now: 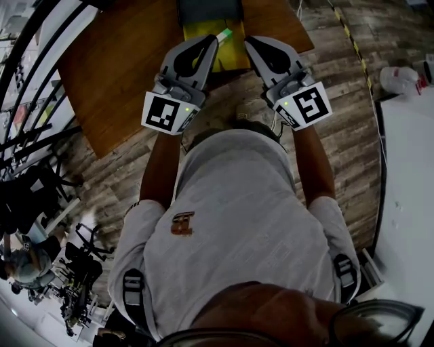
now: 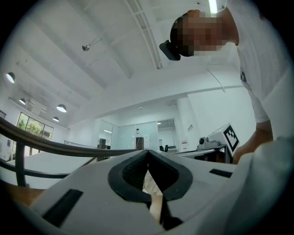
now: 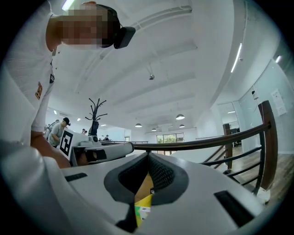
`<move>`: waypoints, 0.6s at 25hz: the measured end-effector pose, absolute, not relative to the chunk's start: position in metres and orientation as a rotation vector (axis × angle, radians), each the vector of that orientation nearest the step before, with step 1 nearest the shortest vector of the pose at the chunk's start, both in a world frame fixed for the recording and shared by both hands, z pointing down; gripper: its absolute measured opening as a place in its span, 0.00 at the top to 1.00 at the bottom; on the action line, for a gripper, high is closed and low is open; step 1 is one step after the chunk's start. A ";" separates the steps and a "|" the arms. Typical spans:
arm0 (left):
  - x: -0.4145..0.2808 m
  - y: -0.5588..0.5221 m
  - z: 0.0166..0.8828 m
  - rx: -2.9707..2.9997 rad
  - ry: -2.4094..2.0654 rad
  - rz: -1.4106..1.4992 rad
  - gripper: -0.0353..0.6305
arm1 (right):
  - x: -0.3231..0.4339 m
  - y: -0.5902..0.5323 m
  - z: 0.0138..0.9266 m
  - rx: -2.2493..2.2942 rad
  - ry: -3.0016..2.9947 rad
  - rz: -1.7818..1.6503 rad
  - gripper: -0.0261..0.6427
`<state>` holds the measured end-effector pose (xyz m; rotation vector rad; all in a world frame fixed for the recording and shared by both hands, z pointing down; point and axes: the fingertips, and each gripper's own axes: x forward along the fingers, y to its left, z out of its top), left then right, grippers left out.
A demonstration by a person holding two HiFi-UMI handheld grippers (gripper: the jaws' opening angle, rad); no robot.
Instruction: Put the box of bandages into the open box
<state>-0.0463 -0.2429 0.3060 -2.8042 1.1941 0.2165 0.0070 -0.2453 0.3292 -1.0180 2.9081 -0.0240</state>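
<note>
In the head view a yellow box of bandages (image 1: 230, 49) lies on the brown wooden table (image 1: 122, 74), just beyond both gripper tips. Behind it a dark box (image 1: 210, 10) is cut off by the top edge; its inside is hidden. My left gripper (image 1: 214, 41) is shut, its tip at the yellow box's left edge; I cannot tell whether it touches. My right gripper (image 1: 249, 42) is shut beside the box's right edge. The left gripper view has the left gripper (image 2: 147, 151) with pads together and nothing between them. The right gripper (image 3: 148, 154) is shut too, with the yellow box (image 3: 143, 210) showing below its pads.
The table's near edge runs just under the grippers, with plank floor below. A dark railing (image 1: 27, 68) curves along the left. A white surface (image 1: 407, 203) with a pale container (image 1: 400, 78) is at the right. Striped tape (image 1: 349, 34) crosses the floor.
</note>
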 end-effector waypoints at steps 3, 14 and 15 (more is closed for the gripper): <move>-0.045 -0.238 0.305 -2.801 1.178 0.220 0.92 | 0.004 -0.240 0.327 -1.012 2.904 -0.004 0.91; -0.047 -0.225 0.300 -2.808 1.126 0.224 0.92 | -0.007 -0.226 0.316 -1.018 2.893 0.046 0.91; -0.047 -0.224 0.300 -2.810 1.123 0.218 0.92 | -0.008 -0.224 0.316 -1.019 2.893 0.049 0.91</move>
